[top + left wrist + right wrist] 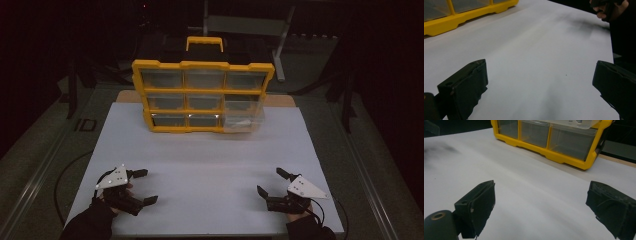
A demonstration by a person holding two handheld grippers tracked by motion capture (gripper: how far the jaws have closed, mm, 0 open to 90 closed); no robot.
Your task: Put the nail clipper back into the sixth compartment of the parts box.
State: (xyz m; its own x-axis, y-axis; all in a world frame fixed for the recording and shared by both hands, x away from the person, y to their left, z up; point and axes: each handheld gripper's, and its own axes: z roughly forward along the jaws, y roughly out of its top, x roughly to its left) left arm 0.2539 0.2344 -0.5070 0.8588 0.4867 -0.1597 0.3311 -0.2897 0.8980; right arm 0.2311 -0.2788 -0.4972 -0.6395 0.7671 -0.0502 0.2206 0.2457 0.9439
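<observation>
1. At the far end of the white board (210, 160) stands a yellow drawer cabinet (202, 95), upright, its front facing the person, a yellow handle (204, 43) on top.
2. The cabinet shows three rows of three clear drawers; the bottom-right drawer (243, 119) sticks out toward the person, the others sit flush.
3. Down at the near left, the left gripper (145, 186) rests over the board, held by a gloved hand (112, 197), grey plate on top.
4. Its jaws are spread wide apart with nothing between them; the left gripper view shows bare white board between the two black pads (465, 87).
5. Near right, the right gripper (270, 182) sits low over the board too, well apart from the left one.
6. Its jaws also stand released and wide, gripping nothing; the right gripper view shows the pads (477, 206) framing the board, with the cabinet's lower drawers ahead.
7. Both grippers are well short of the cabinet, with open board in between.
8. The surroundings are dark; a metal frame (245, 25) stands behind the cabinet.
</observation>
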